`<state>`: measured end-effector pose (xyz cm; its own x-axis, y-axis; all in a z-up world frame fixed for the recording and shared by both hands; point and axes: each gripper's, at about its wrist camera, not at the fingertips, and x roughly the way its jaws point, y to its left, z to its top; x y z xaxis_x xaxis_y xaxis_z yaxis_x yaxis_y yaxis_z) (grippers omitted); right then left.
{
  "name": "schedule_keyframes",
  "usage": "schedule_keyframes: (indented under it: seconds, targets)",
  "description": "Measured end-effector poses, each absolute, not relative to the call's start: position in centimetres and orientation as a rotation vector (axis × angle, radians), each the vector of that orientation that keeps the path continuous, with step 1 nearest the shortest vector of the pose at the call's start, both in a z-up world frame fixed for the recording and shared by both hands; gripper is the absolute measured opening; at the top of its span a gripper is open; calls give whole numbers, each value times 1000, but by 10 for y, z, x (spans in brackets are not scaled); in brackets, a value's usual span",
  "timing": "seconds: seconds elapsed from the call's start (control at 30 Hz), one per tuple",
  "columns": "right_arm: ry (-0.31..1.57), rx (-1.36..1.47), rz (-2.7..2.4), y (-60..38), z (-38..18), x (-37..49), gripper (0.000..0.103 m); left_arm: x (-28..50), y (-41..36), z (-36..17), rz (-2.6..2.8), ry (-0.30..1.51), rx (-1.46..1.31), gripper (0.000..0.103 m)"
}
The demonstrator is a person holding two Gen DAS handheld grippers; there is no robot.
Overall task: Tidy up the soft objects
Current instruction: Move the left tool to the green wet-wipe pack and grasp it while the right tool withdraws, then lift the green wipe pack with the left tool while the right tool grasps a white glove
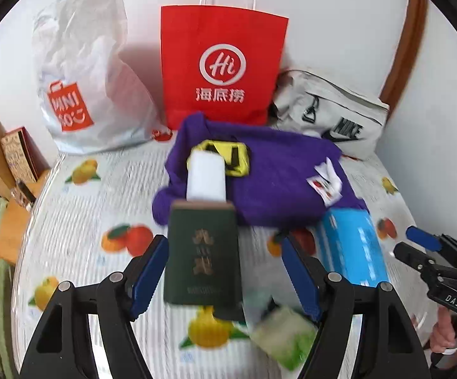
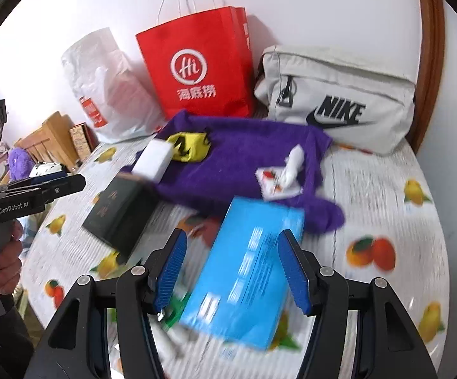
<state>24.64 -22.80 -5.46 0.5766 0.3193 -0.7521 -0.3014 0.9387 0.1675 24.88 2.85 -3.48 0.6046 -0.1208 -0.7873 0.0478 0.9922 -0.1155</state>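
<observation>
Tongs (image 1: 225, 271) over bedspread (image 1: 80, 221) (fruit-printed).

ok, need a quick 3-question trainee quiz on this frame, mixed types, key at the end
1. True or false: the white block rests on the purple cloth.
2. Which bag stands between the white plastic bag and the grey Nike bag? A) red paper bag B) blue bag C) black bag
3. Fill in: the left gripper and right gripper both have ____ jaws, gripping nothing.

Key: 1 true; 2 A, the red paper bag; 3 open, with the dark green box and blue box lying on the bed beyond them.
</observation>
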Motion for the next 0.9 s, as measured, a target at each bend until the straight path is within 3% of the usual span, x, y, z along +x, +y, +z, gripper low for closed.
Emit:
schedule_keyframes:
  seconds: [0.3, 0.6, 0.9]
  targets:
    - [918, 37, 358, -231, -68, 189, 60, 191, 15, -49, -158, 948, -84, 72]
    - [896, 57, 313, -243, -83, 147, 60, 178, -20, -104, -257, 1045, -138, 72]
    - [918, 48, 303, -252, -118, 129, 60, 183, -34, -128, -262, 1074, -141, 84]
